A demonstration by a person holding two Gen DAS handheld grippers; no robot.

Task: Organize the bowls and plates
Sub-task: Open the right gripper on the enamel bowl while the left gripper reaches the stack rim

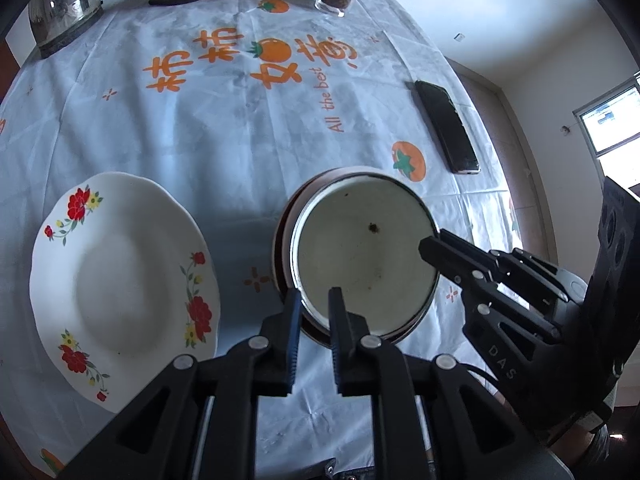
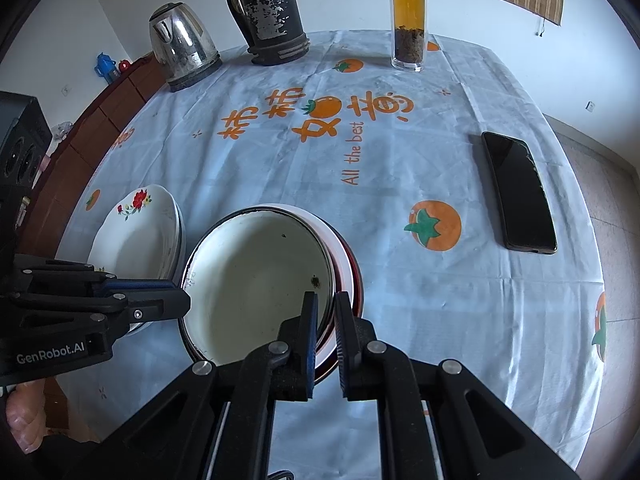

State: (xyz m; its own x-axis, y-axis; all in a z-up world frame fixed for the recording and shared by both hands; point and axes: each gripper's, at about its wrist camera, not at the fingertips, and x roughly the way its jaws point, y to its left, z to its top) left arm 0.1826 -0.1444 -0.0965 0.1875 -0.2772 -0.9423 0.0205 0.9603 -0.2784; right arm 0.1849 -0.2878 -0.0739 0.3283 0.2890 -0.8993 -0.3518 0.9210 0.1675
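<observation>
A white enamel bowl [image 1: 362, 256] sits nested in a stack of red-rimmed bowls [image 1: 286, 216] on the tablecloth; it also shows in the right wrist view [image 2: 256, 276]. My left gripper [image 1: 315, 304] is shut on the bowl's near-left rim, one finger inside and one outside. My right gripper [image 2: 326, 308] is shut on the bowl's right rim in the same way, and it shows at the right in the left wrist view [image 1: 434, 246]. A stack of white plates with red flowers [image 1: 120, 280] lies left of the bowls, also in the right wrist view [image 2: 140, 228].
A black phone [image 2: 518, 190] lies at the right of the table. A steel kettle [image 2: 182, 48], a black jug [image 2: 268, 12] and a glass tea bottle [image 2: 408, 20] stand along the far edge. A wooden cabinet [image 2: 80, 152] runs along the left.
</observation>
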